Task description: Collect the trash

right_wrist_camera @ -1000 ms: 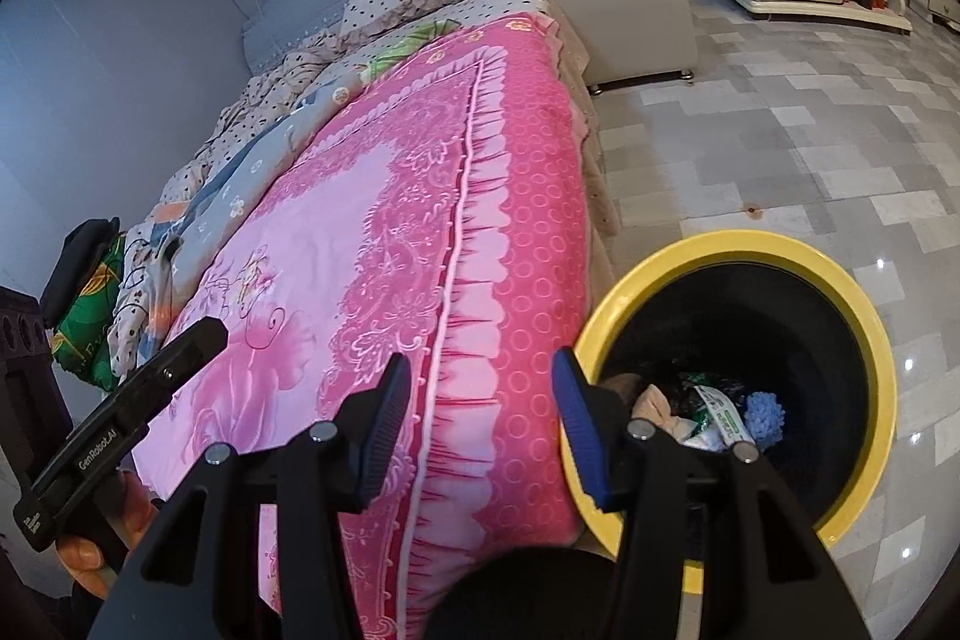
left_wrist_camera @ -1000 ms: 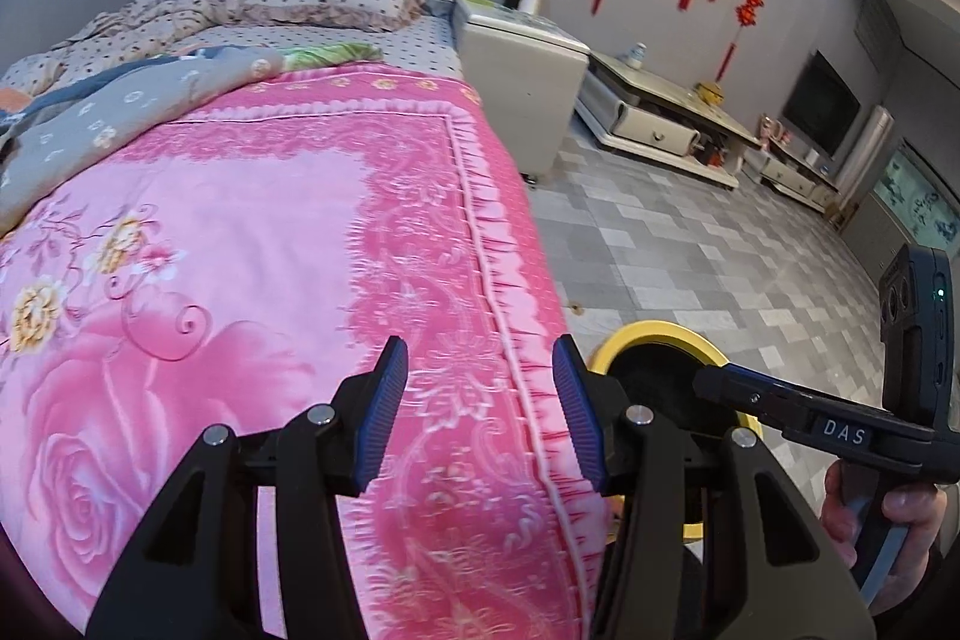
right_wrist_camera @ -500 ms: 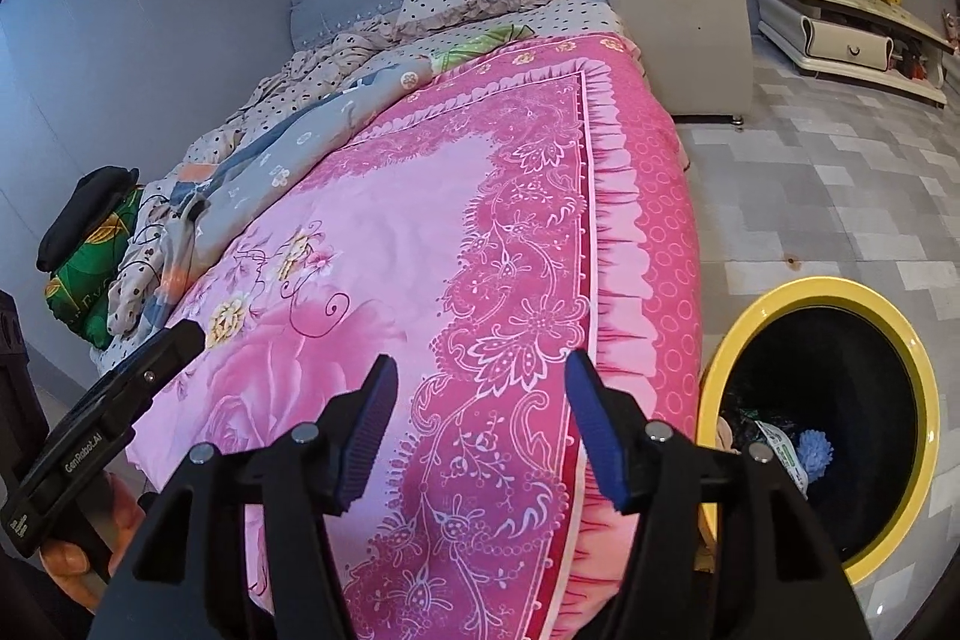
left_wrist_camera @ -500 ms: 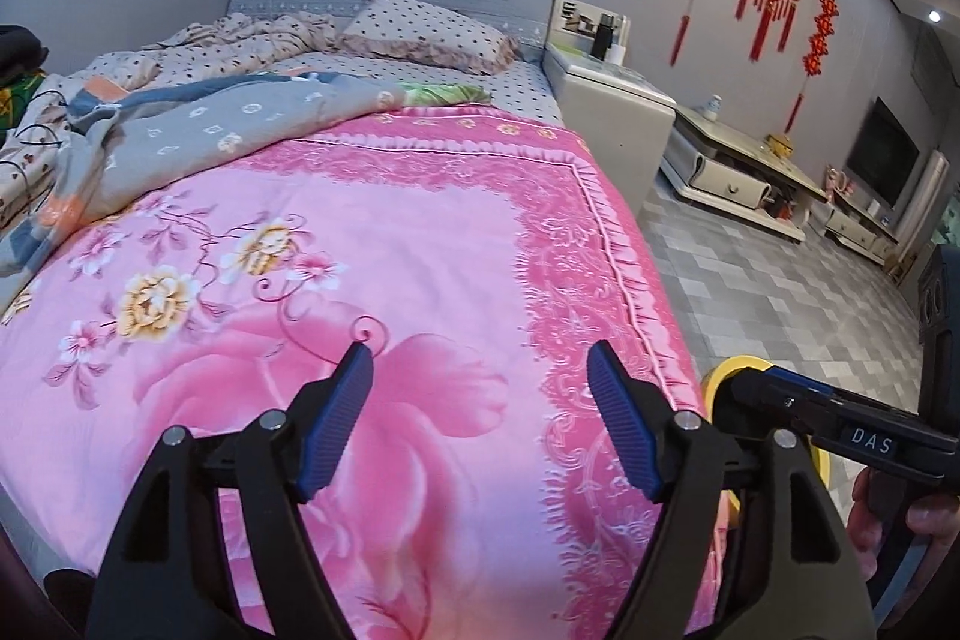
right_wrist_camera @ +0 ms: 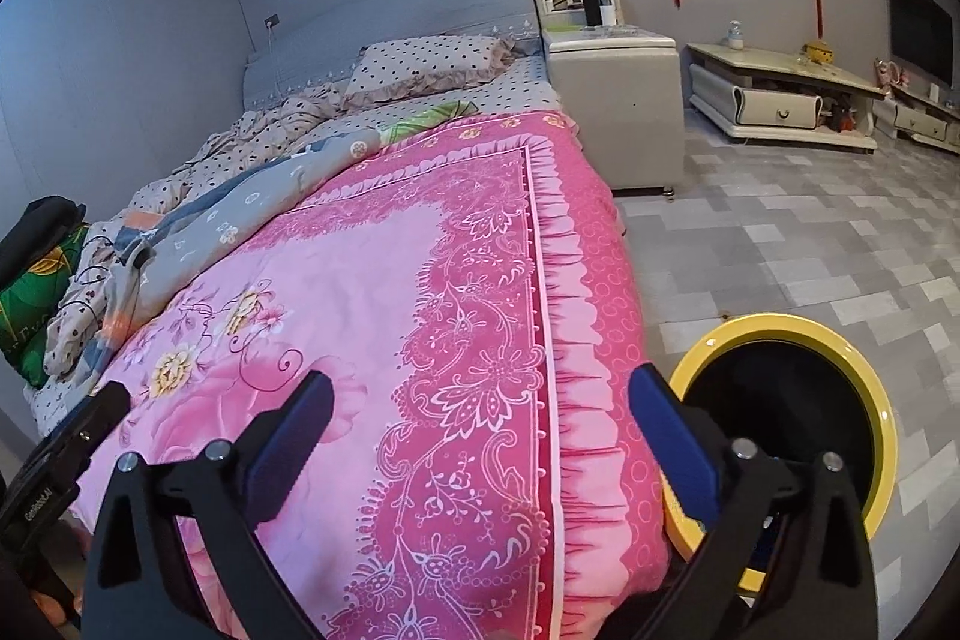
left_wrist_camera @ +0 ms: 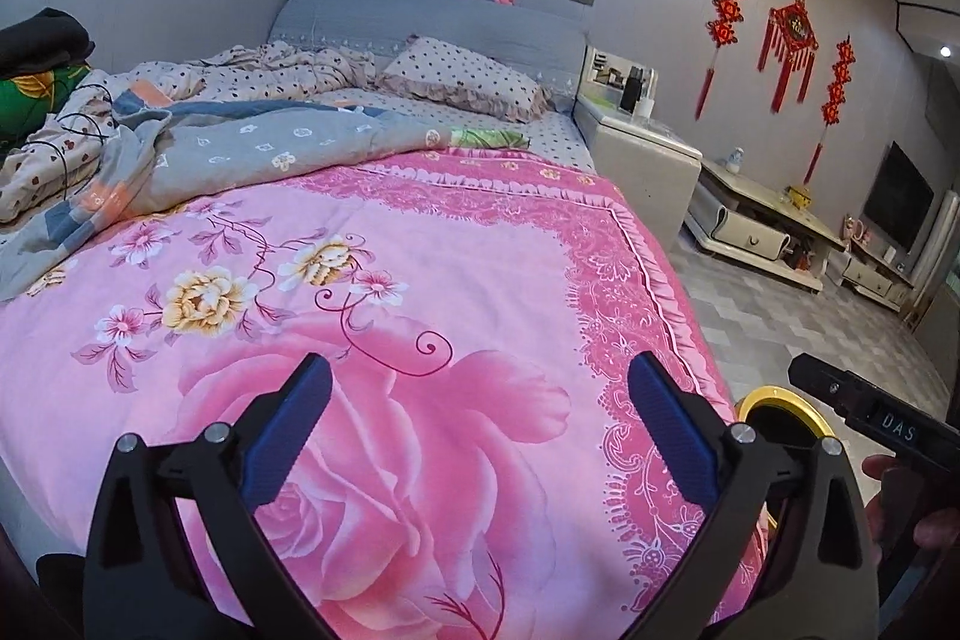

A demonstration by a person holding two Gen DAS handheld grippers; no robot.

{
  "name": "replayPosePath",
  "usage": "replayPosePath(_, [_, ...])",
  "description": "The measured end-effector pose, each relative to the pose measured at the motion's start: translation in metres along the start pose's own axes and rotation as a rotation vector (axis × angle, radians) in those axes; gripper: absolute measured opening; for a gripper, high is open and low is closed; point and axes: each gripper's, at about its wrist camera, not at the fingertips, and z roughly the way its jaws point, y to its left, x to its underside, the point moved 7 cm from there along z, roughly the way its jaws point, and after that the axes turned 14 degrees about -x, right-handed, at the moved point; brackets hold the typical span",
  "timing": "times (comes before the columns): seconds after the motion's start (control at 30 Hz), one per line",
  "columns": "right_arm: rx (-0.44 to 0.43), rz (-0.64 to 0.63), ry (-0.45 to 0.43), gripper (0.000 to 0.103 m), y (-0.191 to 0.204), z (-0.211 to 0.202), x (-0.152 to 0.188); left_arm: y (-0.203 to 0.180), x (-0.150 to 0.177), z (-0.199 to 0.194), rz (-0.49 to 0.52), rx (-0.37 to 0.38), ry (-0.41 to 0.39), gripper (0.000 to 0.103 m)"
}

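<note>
**Both grippers empty over a bare pink bed**

A grey-walled bedroom; a wide bed under a pink rose-printed quilt (left_wrist_camera: pixel 420 340) fills both views. At lower right of the right view stands the round yellow-rimmed black bin (right_wrist_camera: pixel 864 370). The left gripper (left_wrist_camera: pixel 480 424) and right gripper (right_wrist_camera: pixel 480 424) have just been opening, jaws wide, nothing between. No loose trash shows; scraps probably handle light, soft. Crumpled grey blanket (left_wrist_camera: pixel 252 148) could hide some
</note>
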Motion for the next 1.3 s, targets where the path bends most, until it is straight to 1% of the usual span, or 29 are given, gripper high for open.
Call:
replayPosePath(0.07, [0.050, -0.027, -0.024, 0.095, -0.001, -0.002, 0.002, 0.000, 0.000, -0.005, 0.014, -0.014, -0.037, 0.095])
replayPosePath(0.13, [0.068, -0.045, -0.053, 0.095, 0.000, -0.004, 0.005, -0.002, -0.001, -0.013, 0.030, -0.031, -0.077, 0.095])
replayPosePath(0.23, [0.098, -0.066, -0.095, 0.095, 0.000, -0.008, 0.006, -0.001, -0.003, -0.023, 0.031, -0.035, -0.114, 0.095])
replayPosePath(0.33, [0.137, -0.075, -0.140, 0.095, -0.001, -0.016, 0.006, 0.002, -0.002, -0.029, 0.022, -0.047, -0.133, 0.095])
replayPosePath(0.47, [0.188, -0.084, -0.178, 0.095, -0.002, -0.025, 0.009, 0.001, -0.002, -0.040, 0.019, -0.028, -0.154, 0.095])
replayPosePath(0.63, [0.209, -0.096, -0.227, 0.095, 0.000, -0.037, 0.011, 0.002, -0.003, -0.051, 0.009, -0.012, -0.170, 0.095])
replayPosePath(0.7, [0.204, -0.099, -0.242, 0.095, 0.003, -0.041, 0.011, 0.001, -0.003, -0.055, 0.006, -0.010, -0.178, 0.095])
replayPosePath(1.1, [0.203, -0.082, -0.237, 0.095, 0.002, -0.042, 0.015, 0.002, -0.008, -0.066, 0.013, -0.006, -0.229, 0.095])
replayPosePath(1.3, [0.197, -0.077, -0.219, 0.095, 0.001, -0.037, 0.018, 0.001, -0.007, -0.065, 0.013, -0.002, -0.225, 0.095])
